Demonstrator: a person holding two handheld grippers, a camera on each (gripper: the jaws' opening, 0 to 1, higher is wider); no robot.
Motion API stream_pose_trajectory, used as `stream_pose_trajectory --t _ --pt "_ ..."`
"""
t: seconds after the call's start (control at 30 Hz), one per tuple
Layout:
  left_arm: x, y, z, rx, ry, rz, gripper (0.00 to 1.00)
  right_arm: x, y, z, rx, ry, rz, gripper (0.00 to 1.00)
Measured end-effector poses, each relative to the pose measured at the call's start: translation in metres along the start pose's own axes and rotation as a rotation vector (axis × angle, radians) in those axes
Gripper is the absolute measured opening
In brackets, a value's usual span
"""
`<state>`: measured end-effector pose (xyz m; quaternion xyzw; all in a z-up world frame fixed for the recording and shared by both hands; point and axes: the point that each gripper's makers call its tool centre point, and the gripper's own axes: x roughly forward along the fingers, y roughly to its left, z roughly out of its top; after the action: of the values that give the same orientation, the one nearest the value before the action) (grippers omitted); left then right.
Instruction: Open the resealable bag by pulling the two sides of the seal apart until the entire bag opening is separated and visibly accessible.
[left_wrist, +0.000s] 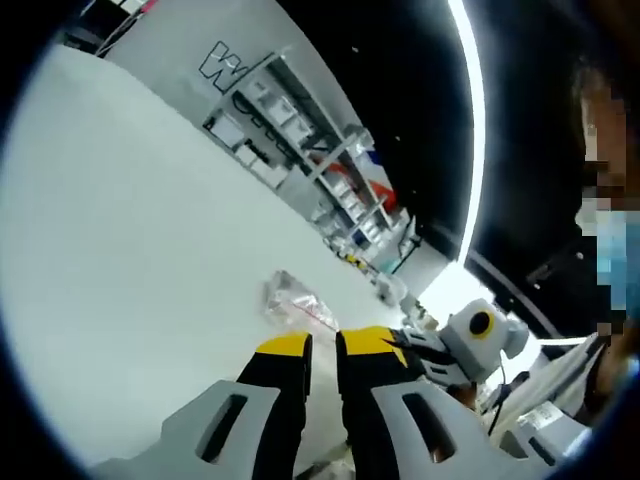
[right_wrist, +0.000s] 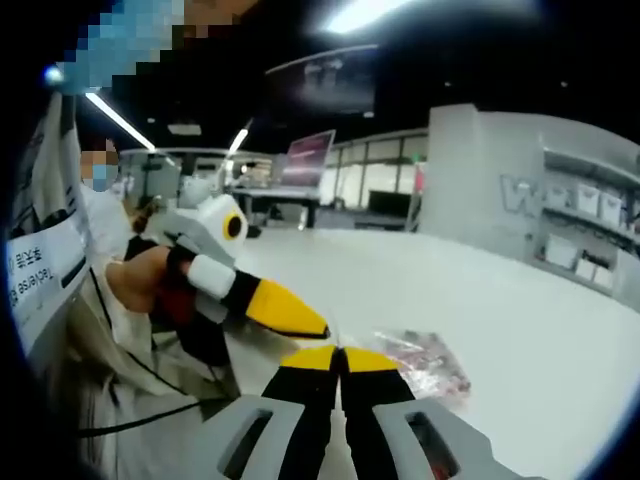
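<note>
My left claw (left_wrist: 322, 347): its 2 yellow-tipped jaws stand narrow, a slim dark gap between them, nothing held.
My right claw (right_wrist: 339, 358): its 2 jaws are pressed tip to tip, no gap that I can see, nothing clamped between them.
Resealable bag (left_wrist: 293, 300): lies flat on the white table (left_wrist: 130, 240), just beyond my left jaw tips and apart from them; in the right gripper view the bag (right_wrist: 425, 362) sits just right of my right jaw tips, and I cannot tell whether it touches them.
Bag contents: clear film with small pink and dark bits inside; too blurred for me to name them.
Bag seal: I cannot tell whether it is parted.
Other claw seen: in the right gripper view my left claw (right_wrist: 300, 322) comes in from the left, its yellow tip just above my right jaws; a hand (right_wrist: 140, 283) grips its body.
Shelves (left_wrist: 320, 160): a rack with white boxes stands at the table's far side.
</note>
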<state>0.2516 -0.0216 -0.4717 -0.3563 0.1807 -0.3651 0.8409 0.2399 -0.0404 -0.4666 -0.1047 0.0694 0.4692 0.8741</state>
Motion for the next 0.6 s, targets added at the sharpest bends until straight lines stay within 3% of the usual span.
stream_pose_trajectory --t 0.6 --pt "0.0023 -0.0044 0.0023 -0.036 0.008 -0.014 0.06 -0.0003 0.0040 0.0037 0.019 -0.025 0.007 0.00"
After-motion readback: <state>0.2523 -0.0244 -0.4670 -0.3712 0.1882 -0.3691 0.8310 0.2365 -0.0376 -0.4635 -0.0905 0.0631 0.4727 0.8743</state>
